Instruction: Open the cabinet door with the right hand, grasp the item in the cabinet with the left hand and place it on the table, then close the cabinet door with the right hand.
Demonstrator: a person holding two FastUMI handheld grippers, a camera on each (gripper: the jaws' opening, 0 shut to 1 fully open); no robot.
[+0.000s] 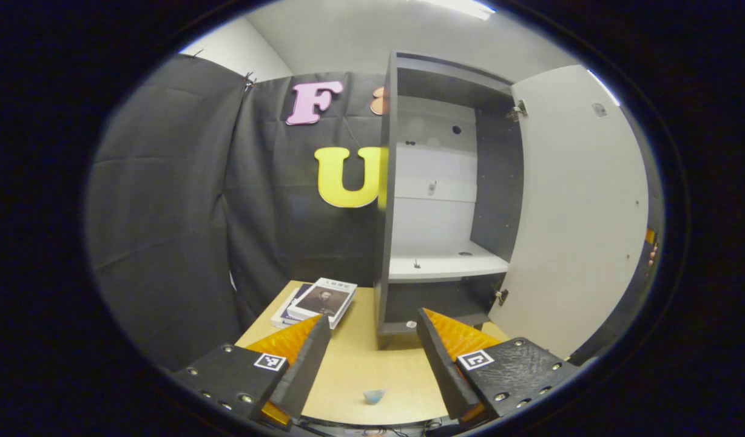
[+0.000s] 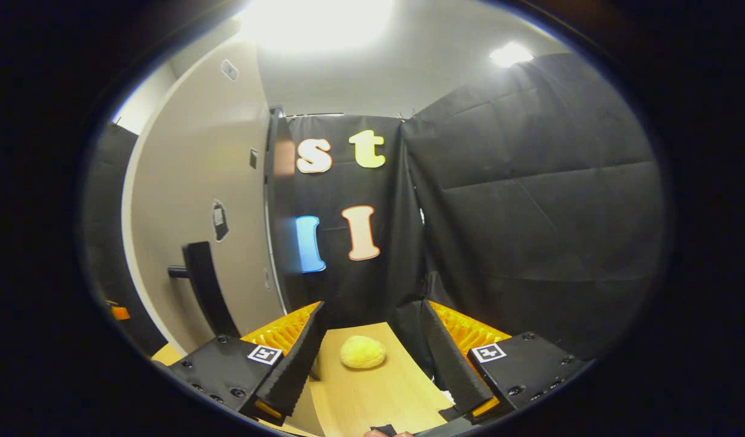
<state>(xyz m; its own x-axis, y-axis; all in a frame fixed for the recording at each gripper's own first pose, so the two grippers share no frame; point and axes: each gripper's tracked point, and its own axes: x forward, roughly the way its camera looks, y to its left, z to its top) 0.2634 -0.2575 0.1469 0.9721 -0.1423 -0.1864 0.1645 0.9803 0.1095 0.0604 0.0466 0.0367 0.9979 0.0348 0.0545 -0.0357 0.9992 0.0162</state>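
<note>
Now both grippers, left [image 1: 372, 340] and right [image 2: 372, 340], released, dark open-doored cabinet [image 1: 391, 200] at the light wooden table's [image 1: 360, 376] far edge.

We can read no text: the cover print of the top book [image 1: 323, 298], at seven o'clock from the cabinet [image 1: 445, 194], is too small to make out.

The pale wooden worktop [image 1: 360, 370] carries a dark open cabinet [image 1: 387, 243]; left of it lie stacked books [image 1: 316, 301], before it a small blue piece [image 1: 374, 396].
</note>
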